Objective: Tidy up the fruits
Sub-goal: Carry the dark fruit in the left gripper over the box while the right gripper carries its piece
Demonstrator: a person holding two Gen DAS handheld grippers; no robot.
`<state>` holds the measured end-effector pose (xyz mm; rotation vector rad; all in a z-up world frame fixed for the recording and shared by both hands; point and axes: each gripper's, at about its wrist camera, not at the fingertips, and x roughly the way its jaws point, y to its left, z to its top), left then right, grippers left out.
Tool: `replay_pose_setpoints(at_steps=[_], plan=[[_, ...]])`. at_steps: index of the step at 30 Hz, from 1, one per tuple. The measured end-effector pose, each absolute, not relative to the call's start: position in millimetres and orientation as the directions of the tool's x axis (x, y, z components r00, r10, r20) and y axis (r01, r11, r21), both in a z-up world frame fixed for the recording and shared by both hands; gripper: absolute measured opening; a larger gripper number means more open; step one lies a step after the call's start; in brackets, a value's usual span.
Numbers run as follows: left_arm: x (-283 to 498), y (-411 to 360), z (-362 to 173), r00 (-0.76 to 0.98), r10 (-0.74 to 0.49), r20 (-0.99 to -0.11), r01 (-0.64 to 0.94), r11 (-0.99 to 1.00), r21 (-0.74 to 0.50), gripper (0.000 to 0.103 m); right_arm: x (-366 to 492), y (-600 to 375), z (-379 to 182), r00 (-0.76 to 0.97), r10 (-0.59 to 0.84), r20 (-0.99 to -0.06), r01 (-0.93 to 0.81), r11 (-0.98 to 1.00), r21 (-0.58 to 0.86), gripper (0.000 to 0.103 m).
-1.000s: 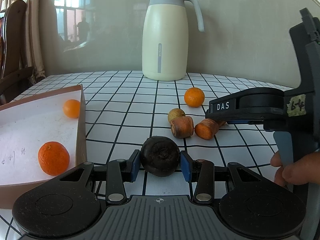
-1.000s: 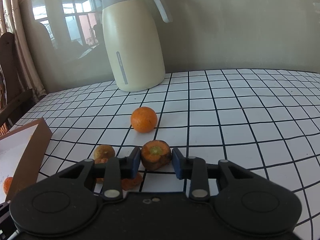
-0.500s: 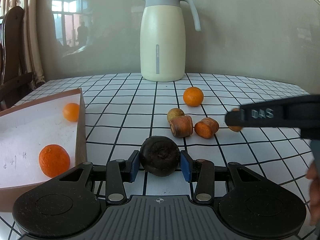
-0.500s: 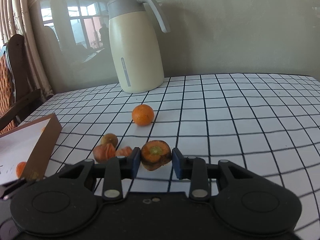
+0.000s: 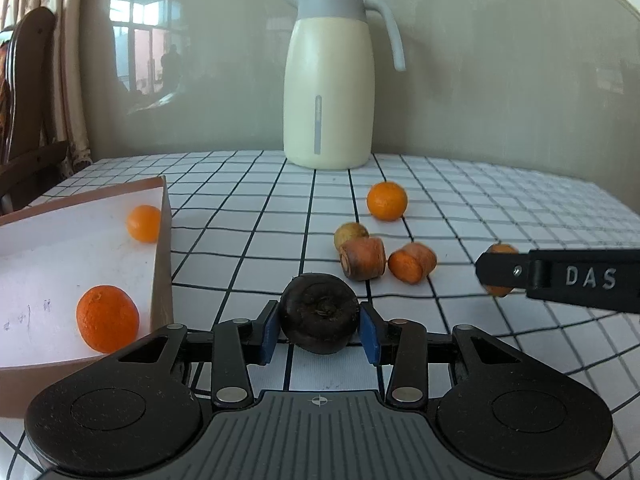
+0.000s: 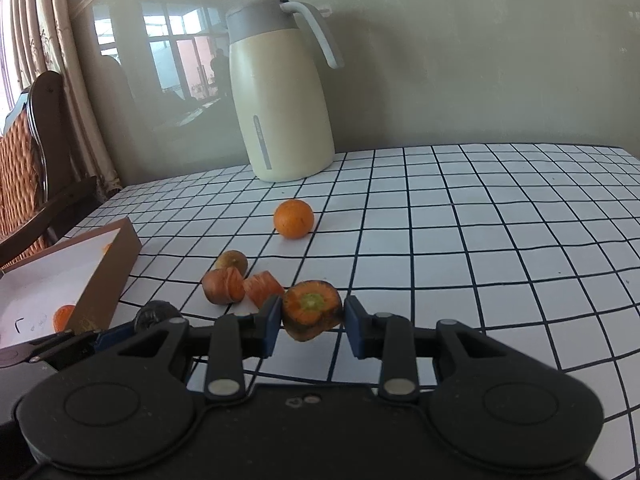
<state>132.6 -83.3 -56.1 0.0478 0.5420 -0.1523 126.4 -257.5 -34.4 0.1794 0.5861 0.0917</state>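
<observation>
Pinching a dark fruit (image 5: 319,312) in the left gripper (image 5: 319,330) and a carrot stub (image 6: 312,315) in the right gripper (image 6: 312,326), both jaws grip round pieces above the worktop (image 6: 480,240), so either could slip and roll away short of the box (image 5: 162,240).

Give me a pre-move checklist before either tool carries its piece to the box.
1. Left tool gripping the dark round piece: ok, blue pads press both sides.
2. Right tool gripping the carrot chunk: ok, clamped between the pads.
3. Space in the box: ok, only two oranges inside, near one and far one.
4. Tools apart: ok, a gap shows between them in both views.
5. Dark piece lifted above the table: cannot tell.
6. Loose pieces left: not ok, an orange, two carrot pieces and a small brownish fruit remain.
</observation>
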Motion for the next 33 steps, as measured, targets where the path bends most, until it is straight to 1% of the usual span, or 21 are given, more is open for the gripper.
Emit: replay_pose_setpoints(at_steps=[2, 7, 10, 13, 22, 29, 33], plan=[[130, -83, -53, 0.853, -0.133, -0.504, 0.162, 0.987, 0.014, 0.042, 124, -256, -33, 0.831, 0.14, -0.538, -0.041, 0.981, 0.192, 0.025], [129, -81, -52, 0.842, -0.144, -0.52, 0.173, 0.985, 0.008, 0.042, 118, -252, -34, 0.826, 0.145, -0.544, -0.049, 0.981, 0.187, 0.025], [124, -81, -49, 0.849, -0.141, -0.51, 0.178, 0.984, 0.025, 0.042, 111, -249, -34, 0.824, 0.142, -0.549, -0.053, 0.983, 0.176, 0.025], [117, -77, -44, 0.85, -0.153, -0.505, 0.185, 0.983, 0.013, 0.042, 101, -247, -32, 0.827, 0.141, -0.545, -0.056, 0.984, 0.169, 0.025], [91, -68, -27, 0.868, -0.193, -0.459, 0.228, 0.973, 0.022, 0.042, 69, -247, -25, 0.843, 0.132, -0.521, -0.036, 0.981, 0.191, 0.025], [75, -58, -15, 0.883, -0.208, -0.421, 0.244, 0.969, 0.033, 0.042, 56, -236, -18, 0.858, 0.151, -0.491, -0.064, 0.98, 0.189, 0.025], [66, -47, -5, 0.903, -0.198, -0.382, 0.226, 0.974, 0.028, 0.042, 54, -226, -8, 0.88, 0.166, -0.446, -0.09, 0.978, 0.186, 0.025]])
